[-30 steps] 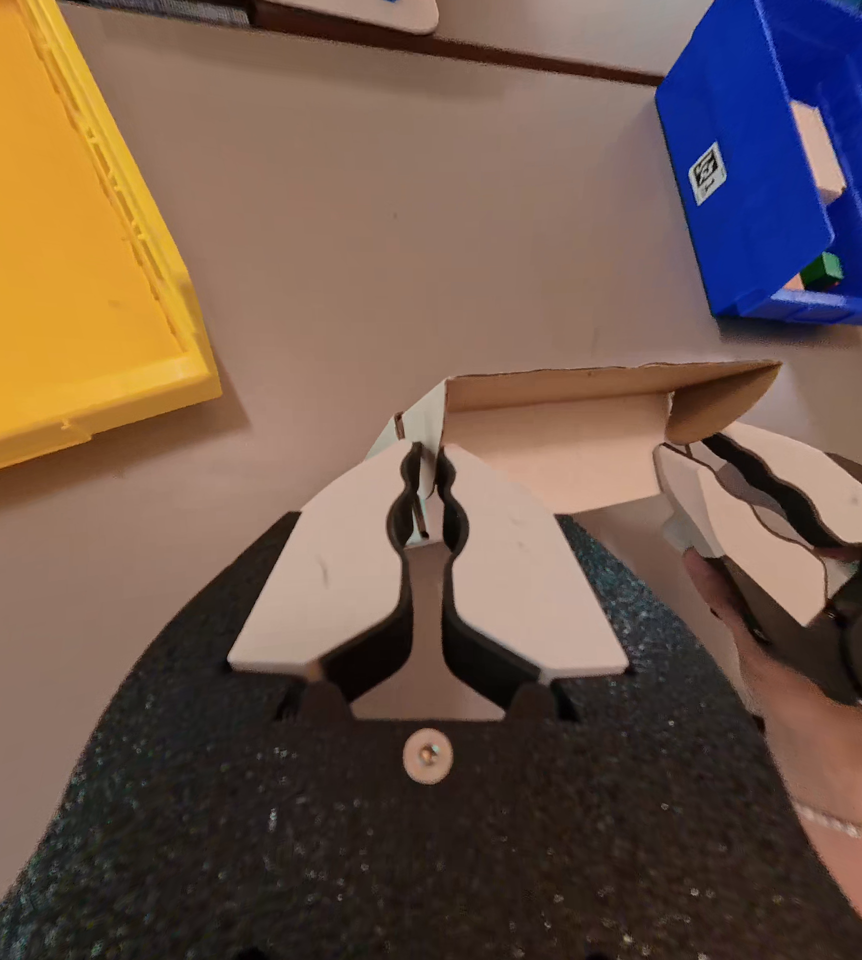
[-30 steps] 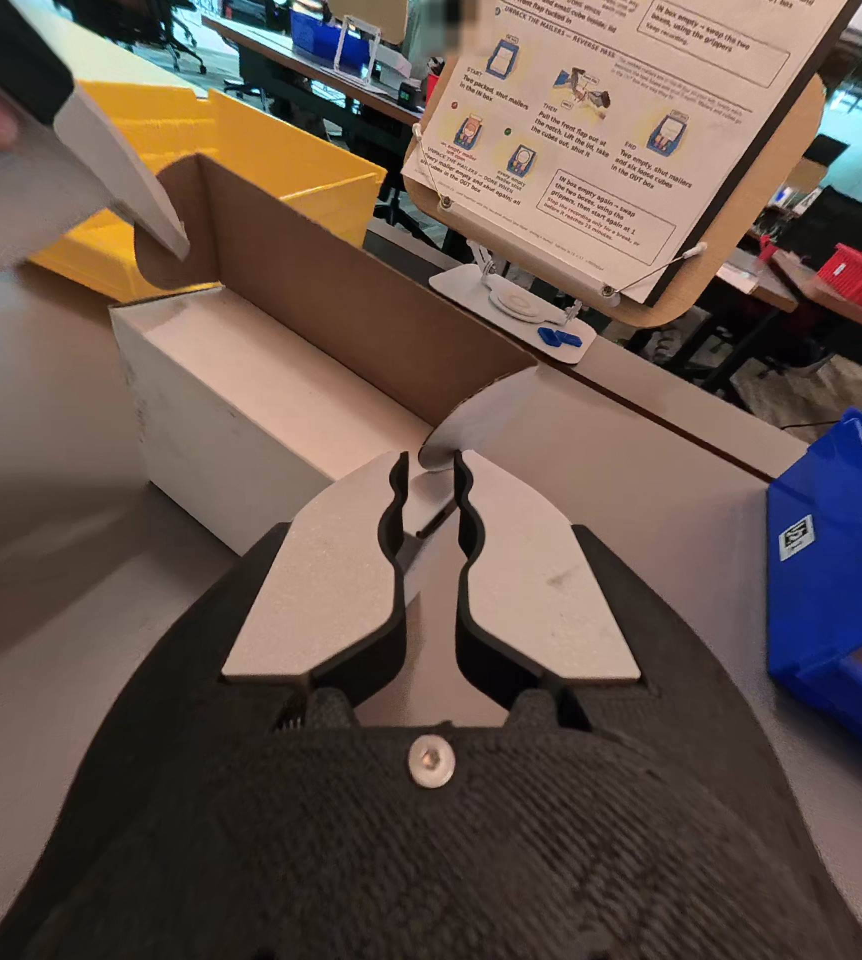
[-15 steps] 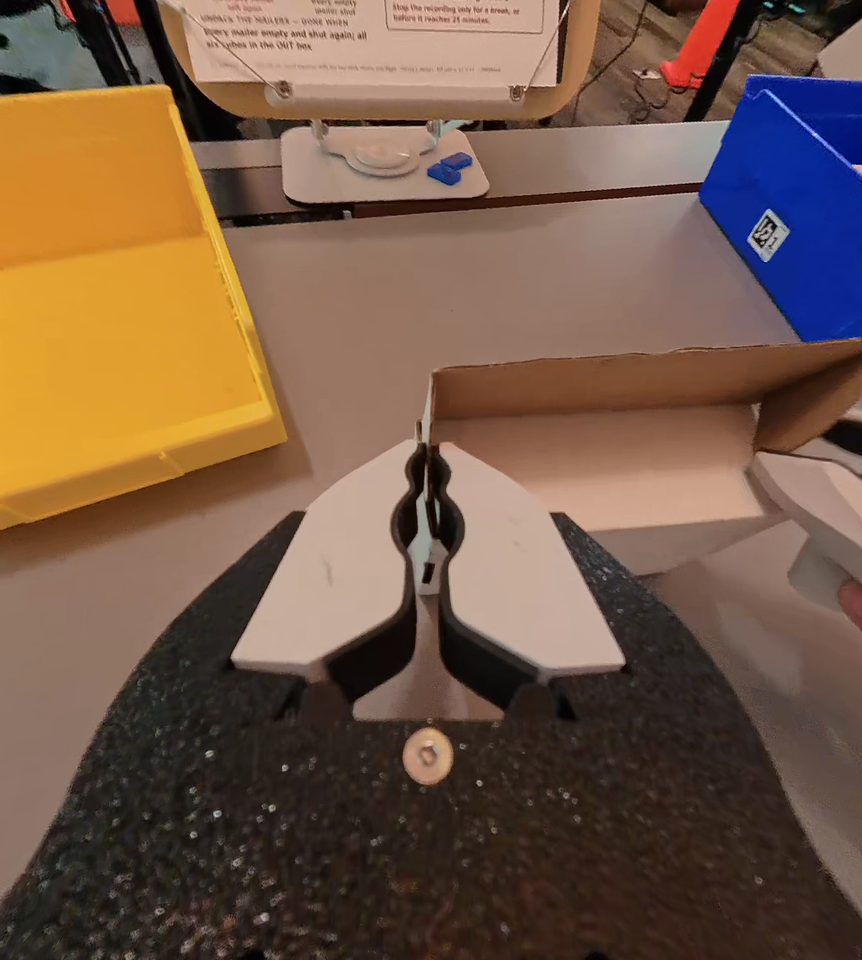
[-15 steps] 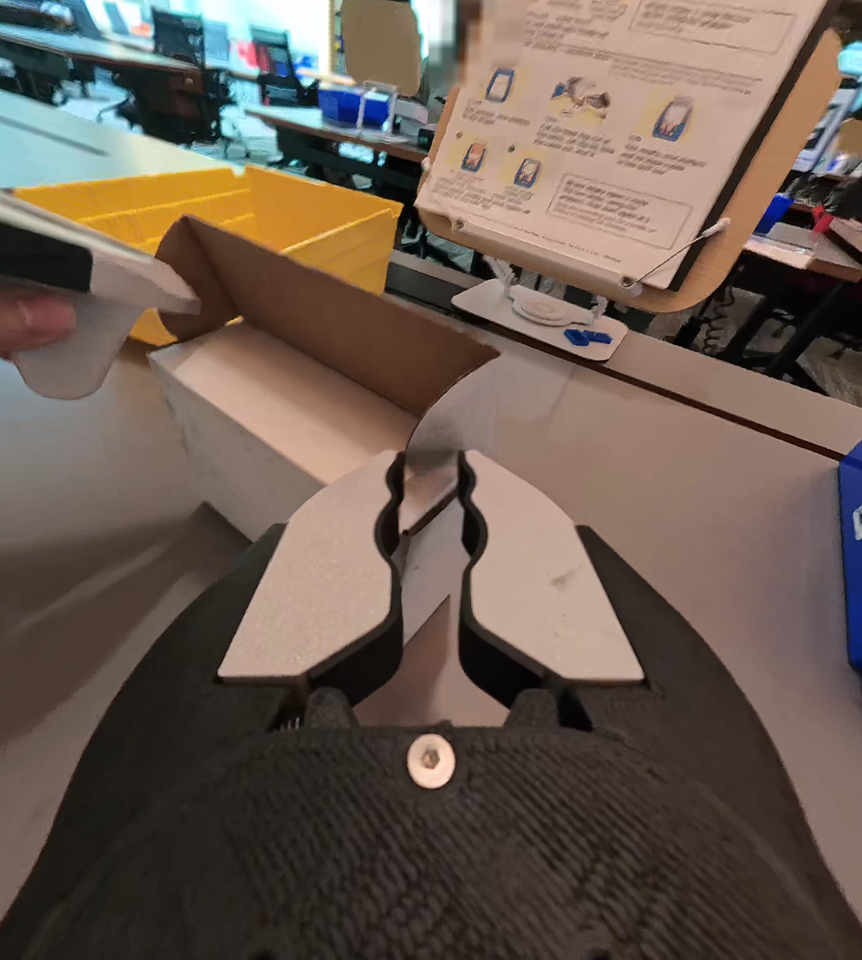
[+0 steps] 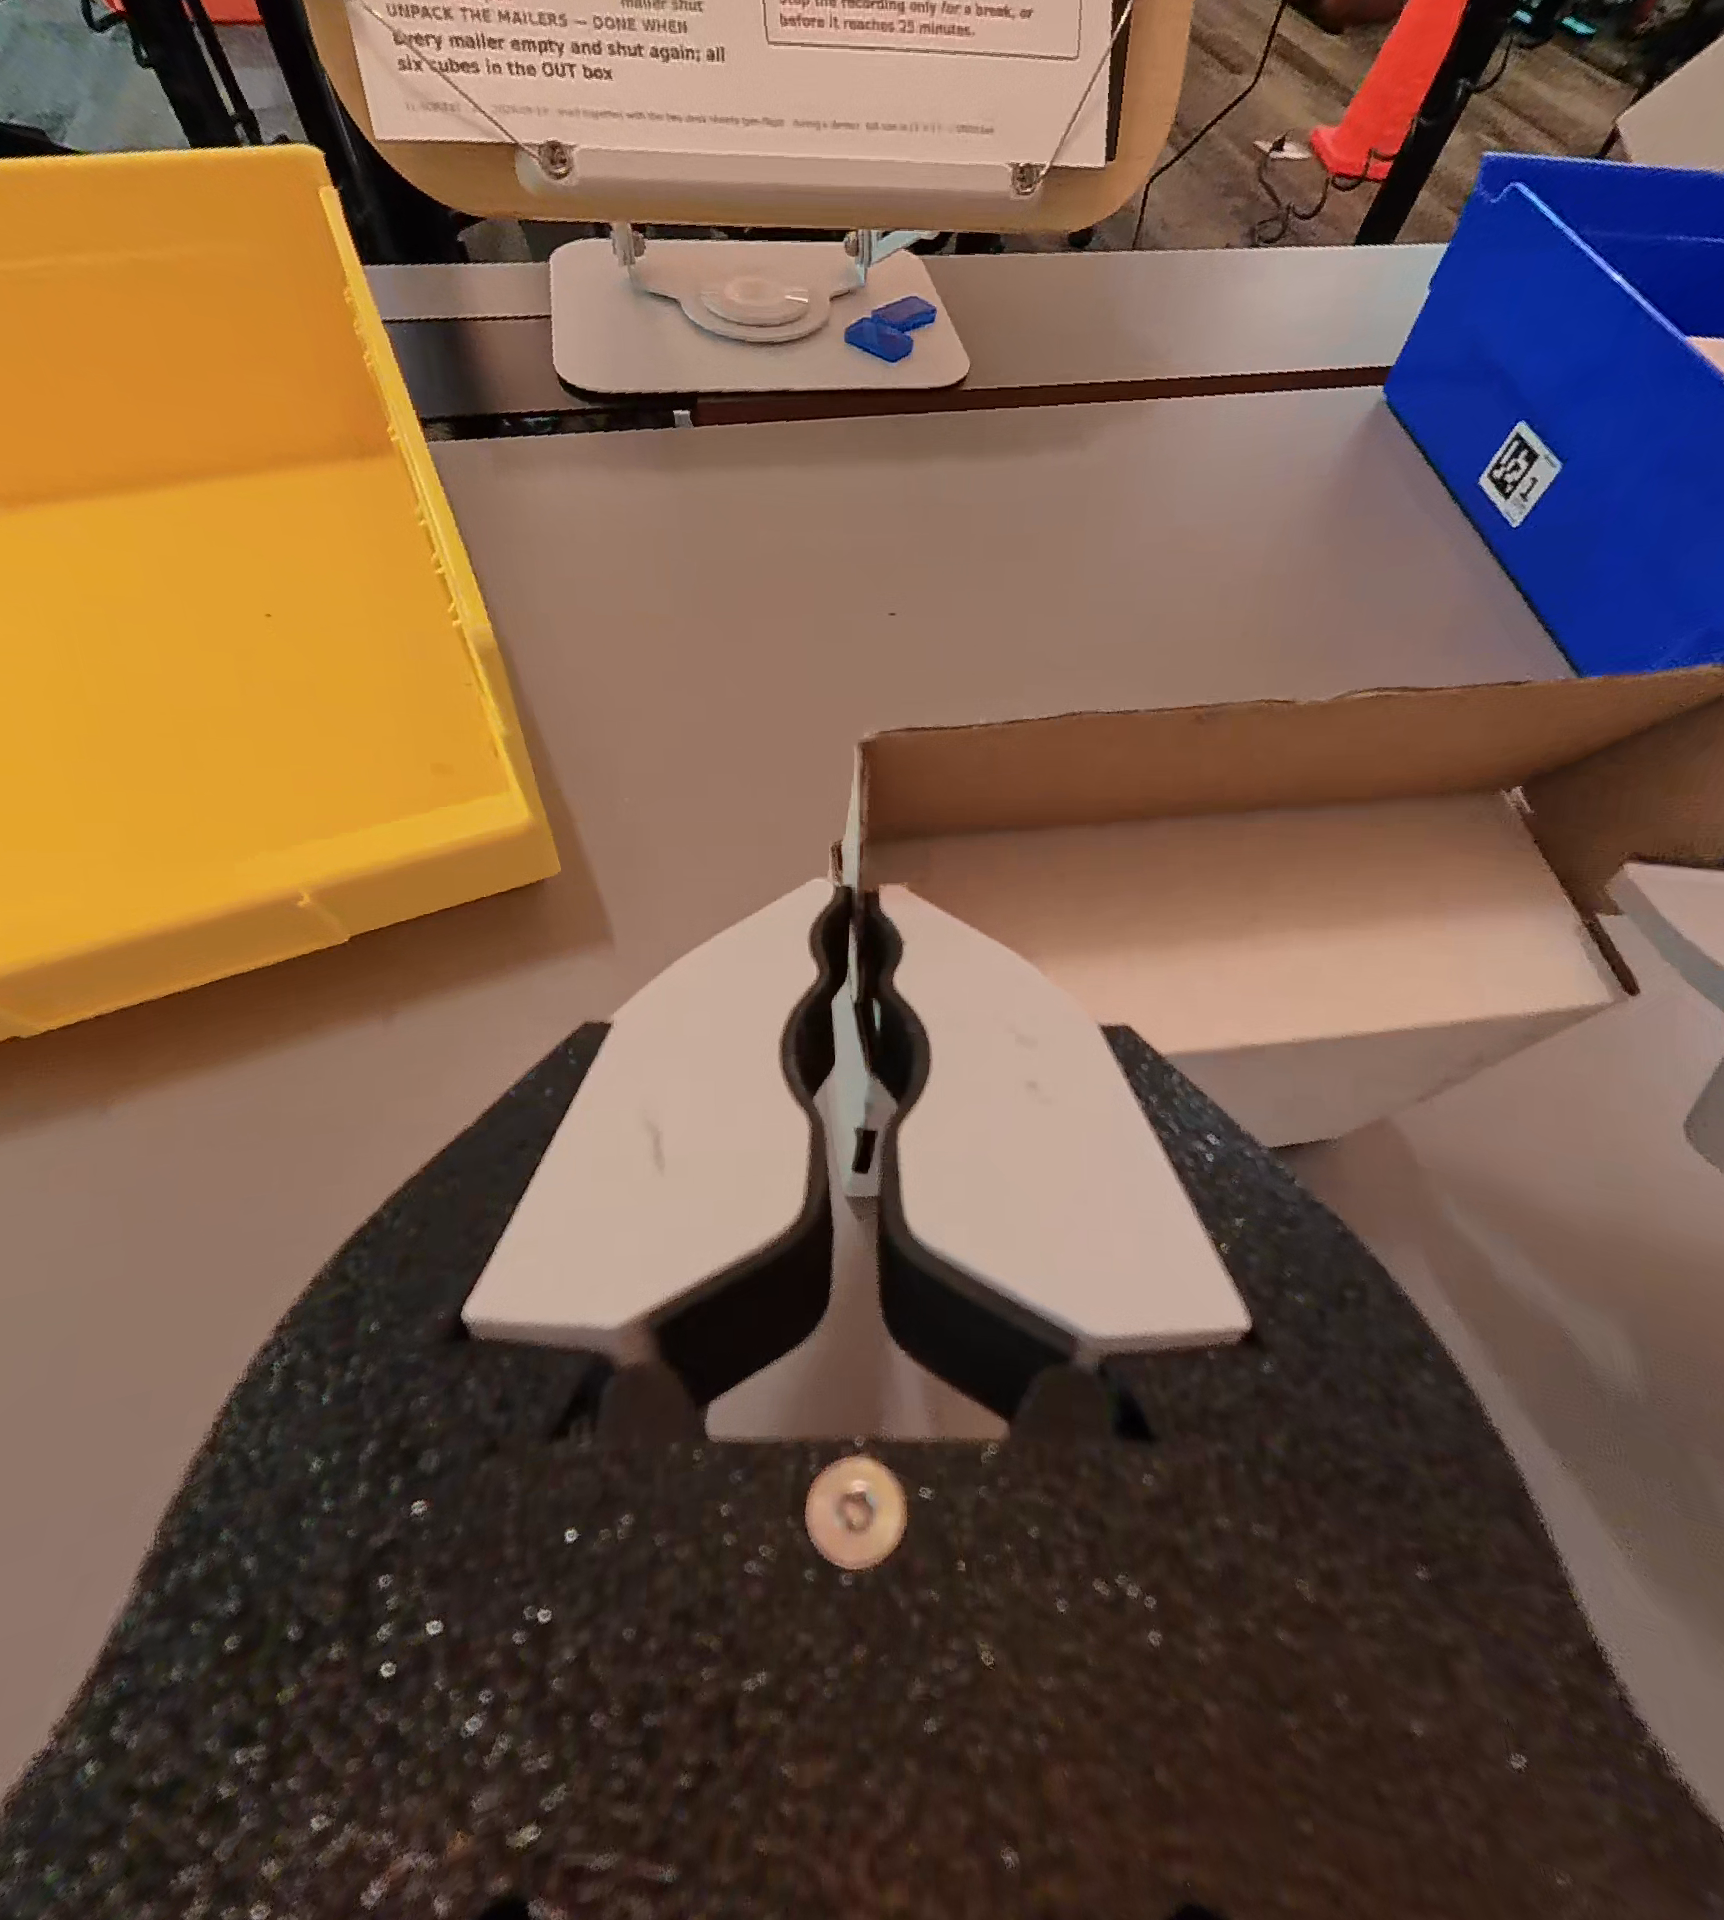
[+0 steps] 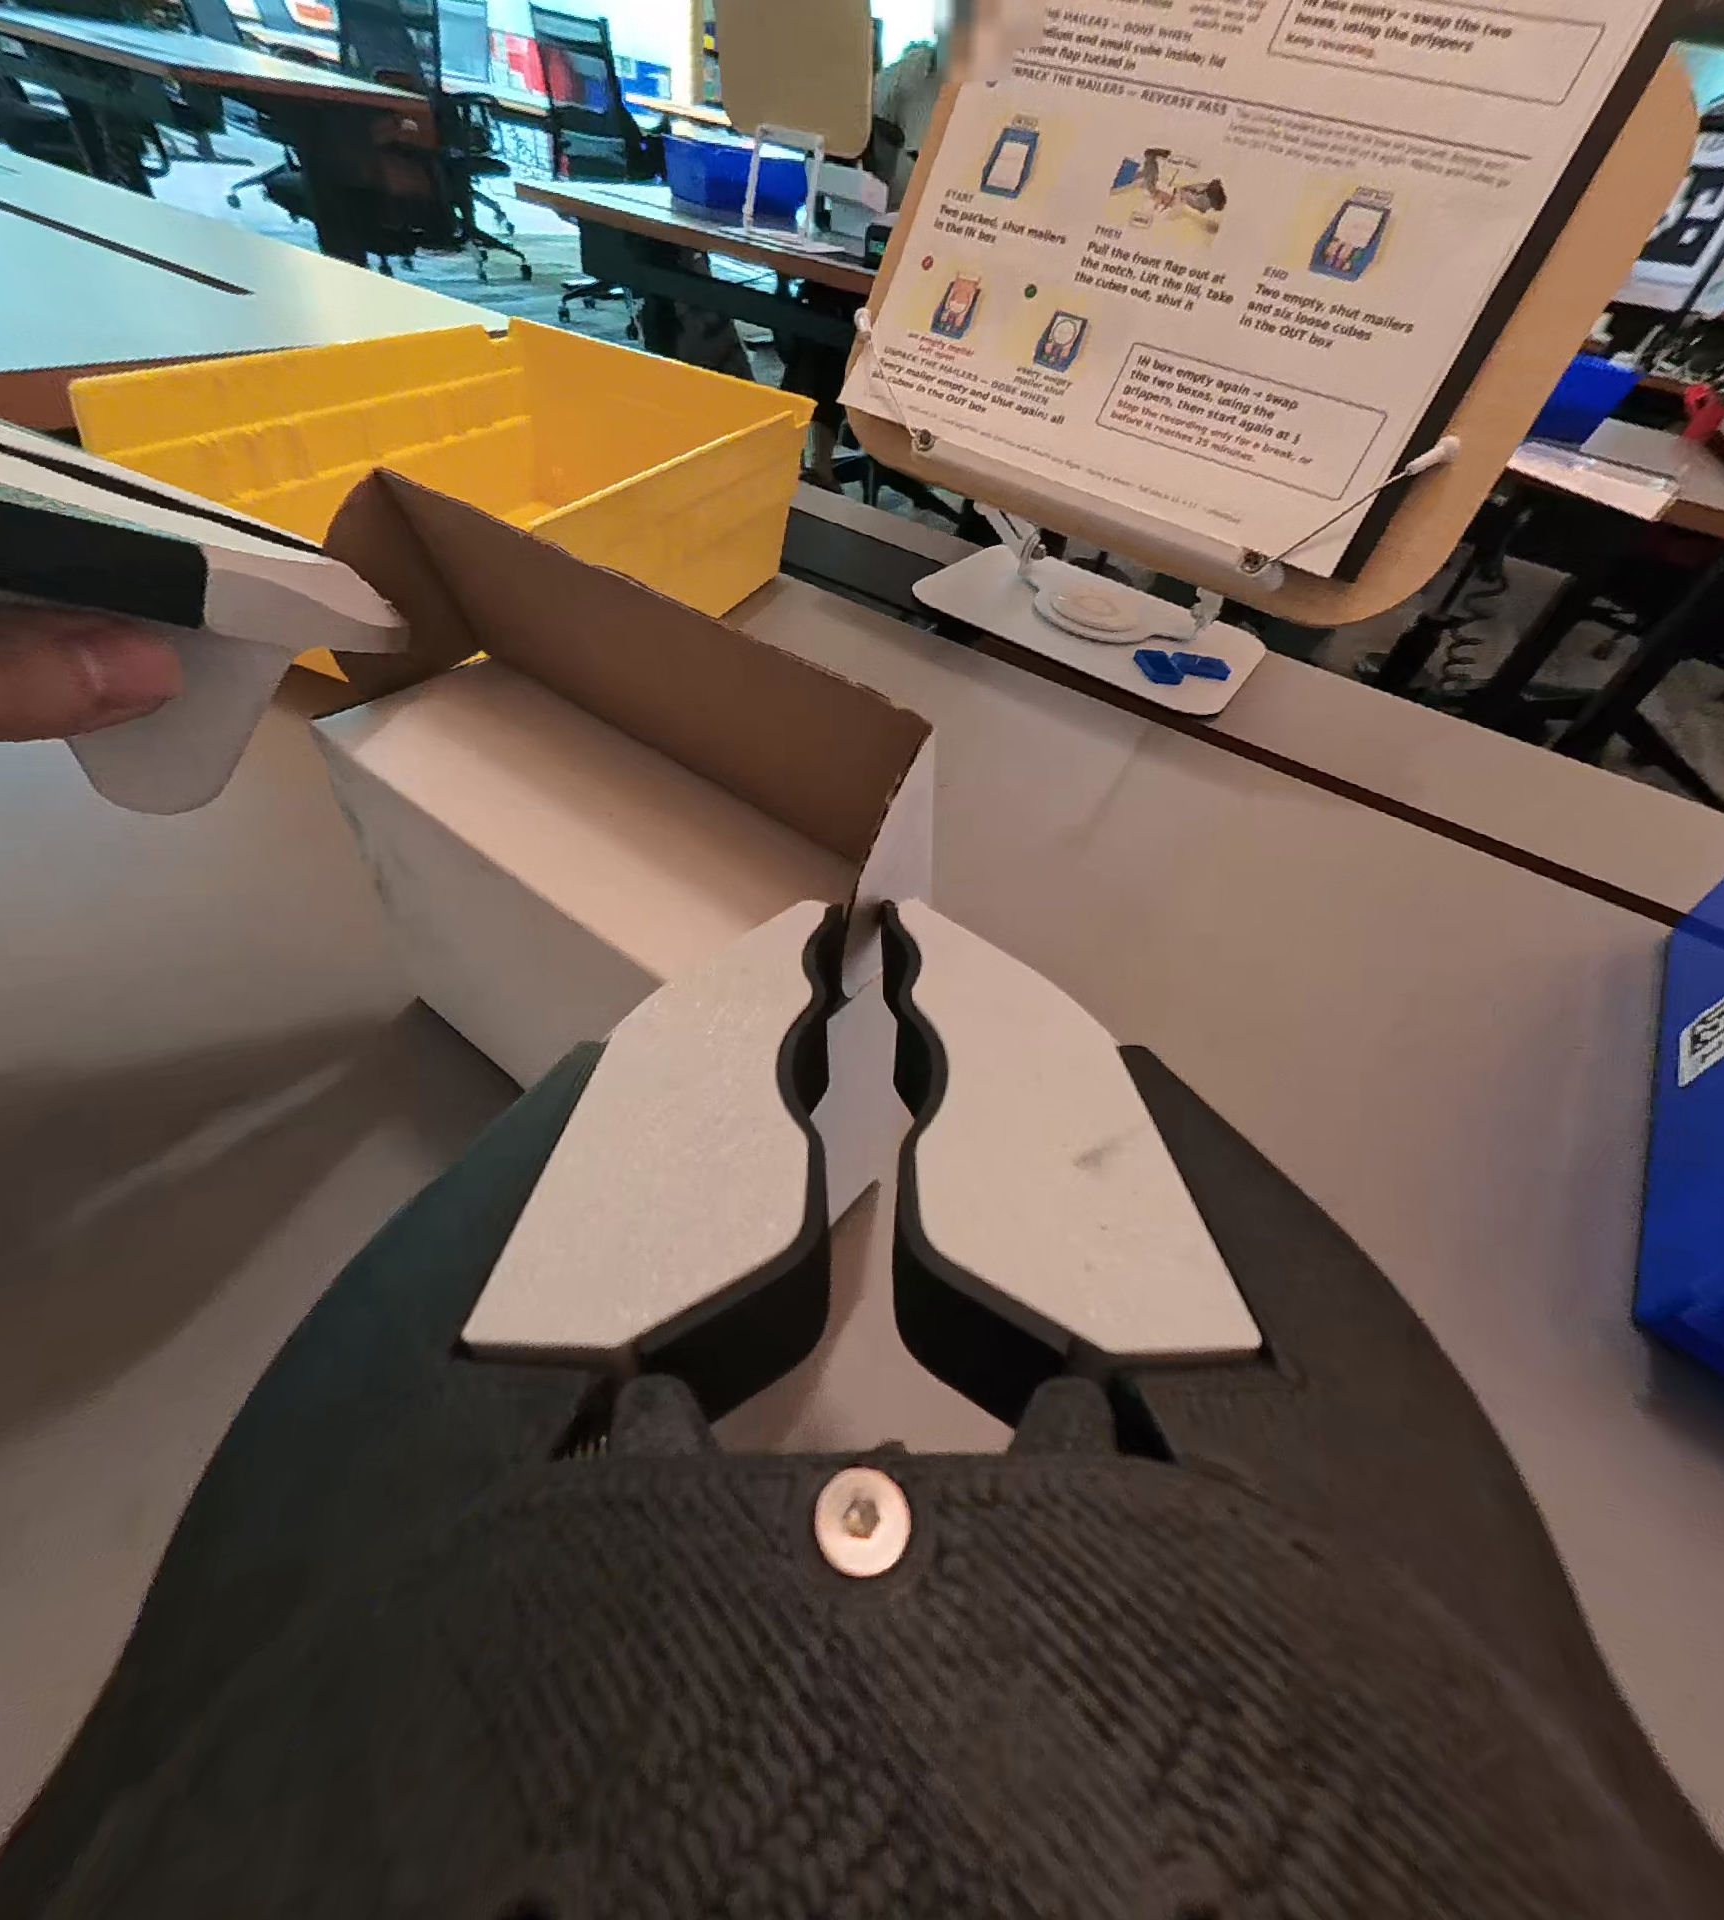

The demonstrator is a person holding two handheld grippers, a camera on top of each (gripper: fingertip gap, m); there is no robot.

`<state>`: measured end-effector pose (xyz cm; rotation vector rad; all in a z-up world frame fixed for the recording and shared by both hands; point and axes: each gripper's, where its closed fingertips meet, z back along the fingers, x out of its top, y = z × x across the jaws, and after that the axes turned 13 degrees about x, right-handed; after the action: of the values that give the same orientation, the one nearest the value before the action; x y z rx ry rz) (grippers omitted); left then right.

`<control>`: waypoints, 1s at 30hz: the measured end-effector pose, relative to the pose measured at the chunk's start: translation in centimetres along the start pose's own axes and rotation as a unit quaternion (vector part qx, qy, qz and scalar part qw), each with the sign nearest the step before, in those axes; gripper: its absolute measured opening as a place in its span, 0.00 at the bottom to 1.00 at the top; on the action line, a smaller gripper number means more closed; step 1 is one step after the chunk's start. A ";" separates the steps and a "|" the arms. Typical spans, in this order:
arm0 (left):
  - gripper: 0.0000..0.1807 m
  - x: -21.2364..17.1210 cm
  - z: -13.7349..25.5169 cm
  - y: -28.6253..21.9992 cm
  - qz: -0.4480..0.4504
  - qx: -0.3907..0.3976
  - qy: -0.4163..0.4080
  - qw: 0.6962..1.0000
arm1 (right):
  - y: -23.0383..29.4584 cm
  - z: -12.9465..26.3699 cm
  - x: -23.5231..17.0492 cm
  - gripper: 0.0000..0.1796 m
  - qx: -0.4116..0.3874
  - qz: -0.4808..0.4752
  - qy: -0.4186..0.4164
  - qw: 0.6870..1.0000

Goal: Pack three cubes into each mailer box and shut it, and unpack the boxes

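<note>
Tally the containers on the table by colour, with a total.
Yellow bin: 1
Blue bin: 1
White mailer box, its side flaps gripped by the left tongs and right tongs: 1
Total: 3

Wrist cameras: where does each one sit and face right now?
Left wrist view: on the left gripper, facing the yellow plastic bin and instruction stand; shut on the white cardboard mailer box's side flap.
Right wrist view: on the right gripper, pinching the opposite flap; a finger shows.
Shared: box, bin, blue plastic bin.
</note>
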<state>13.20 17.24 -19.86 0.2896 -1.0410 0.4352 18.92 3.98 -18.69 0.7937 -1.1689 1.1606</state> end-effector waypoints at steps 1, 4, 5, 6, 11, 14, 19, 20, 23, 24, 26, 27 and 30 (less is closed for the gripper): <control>0.01 0.0 0.0 -0.1 -0.004 0.000 -0.001 1.000 | 0.1 0.0 -0.1 0.04 0.007 -0.004 0.000 1.000; 0.01 -0.1 0.2 -0.3 -0.027 0.008 -0.010 1.000 | 0.0 0.0 -1.0 0.04 -0.005 0.015 0.017 1.000; 0.01 -0.1 0.2 -0.3 -0.040 0.017 -0.018 0.999 | 0.0 0.1 -1.0 0.04 -0.009 0.019 0.015 1.000; 0.01 -0.2 0.3 -0.3 -0.050 0.025 -0.028 0.998 | 0.1 0.1 -1.0 0.04 -0.013 0.021 0.015 1.000; 0.01 -0.4 0.8 -0.3 -0.003 0.022 -0.045 0.999 | 0.1 0.0 -1.1 0.04 -0.032 0.026 0.010 0.999; 0.02 -0.4 0.7 -0.5 0.048 -0.031 -0.004 0.998 | -0.2 -0.2 -1.0 0.04 -0.026 0.019 0.007 0.999; 0.05 -0.2 0.7 -0.7 0.157 -0.126 0.047 0.978 | -0.4 -0.4 -0.9 0.03 -0.030 0.022 0.017 0.999; 0.05 -0.1 0.7 -0.7 0.173 -0.142 0.055 0.973 | -0.4 -0.4 -0.9 0.03 -0.032 0.026 0.018 0.999; 0.06 -0.1 0.7 -0.5 0.195 -0.165 0.070 0.964 | -0.3 -0.6 -0.9 0.04 -0.029 0.030 0.020 0.999; 0.06 0.0 0.7 -0.4 0.204 -0.170 0.075 0.961 | -0.2 -0.6 -0.8 0.04 -0.027 0.031 0.021 0.999; 0.06 0.0 0.7 -0.3 0.220 -0.182 0.082 0.955 | 0.0 -0.7 -0.8 0.04 -0.028 0.038 0.024 0.999; 0.06 0.0 0.8 -0.2 0.227 -0.188 0.086 0.952 | 0.0 -0.7 -0.8 0.04 -0.029 0.044 0.026 0.998; 0.06 -0.1 0.7 -0.2 0.189 -0.173 0.071 0.964 | 0.1 -0.7 -0.8 0.04 -0.030 0.051 0.026 0.998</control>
<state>12.72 16.79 -19.59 -0.2554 -1.0109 0.5969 19.02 4.46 -19.61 0.6610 -1.2068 1.2175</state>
